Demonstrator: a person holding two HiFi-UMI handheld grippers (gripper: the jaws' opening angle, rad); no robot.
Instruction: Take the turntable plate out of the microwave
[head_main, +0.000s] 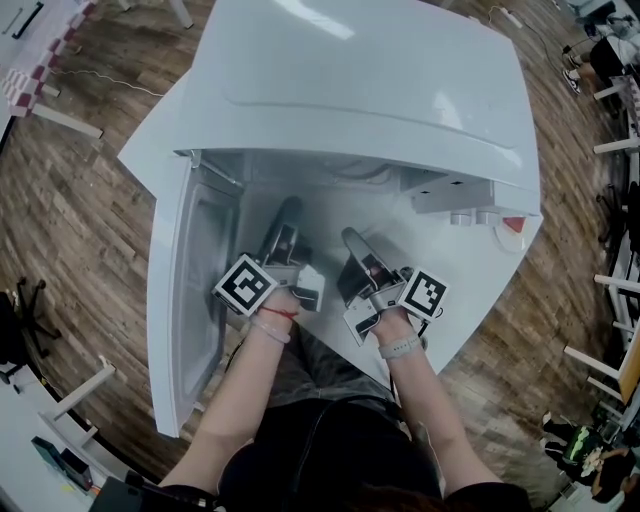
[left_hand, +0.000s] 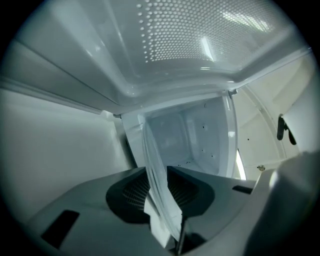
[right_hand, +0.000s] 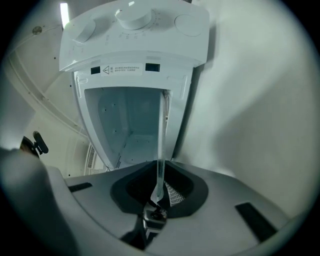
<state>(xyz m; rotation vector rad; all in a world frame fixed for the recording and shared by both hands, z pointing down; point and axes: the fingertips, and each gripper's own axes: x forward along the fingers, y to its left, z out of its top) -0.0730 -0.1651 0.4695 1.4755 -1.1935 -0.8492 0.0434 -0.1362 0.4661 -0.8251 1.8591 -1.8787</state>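
The white microwave (head_main: 380, 90) stands with its door (head_main: 185, 300) swung open to the left. Both grippers are level in front of the open cavity (right_hand: 127, 130). The clear glass turntable plate (left_hand: 152, 165) shows edge-on in the left gripper view, and my left gripper (left_hand: 162, 192) is shut on its rim. In the right gripper view the plate (right_hand: 161, 145) is a thin upright line, with my right gripper (right_hand: 159, 187) shut on its other side. From the head view the left gripper (head_main: 287, 215) and right gripper (head_main: 353, 240) are side by side, and the glass between them is hard to make out.
The control panel (right_hand: 132, 30) with its knobs sits at the right of the cavity opening. The open door flanks my left arm. Wooden floor (head_main: 80, 230) surrounds the white table (head_main: 455, 320), with white furniture legs (head_main: 70, 120) and cables on it.
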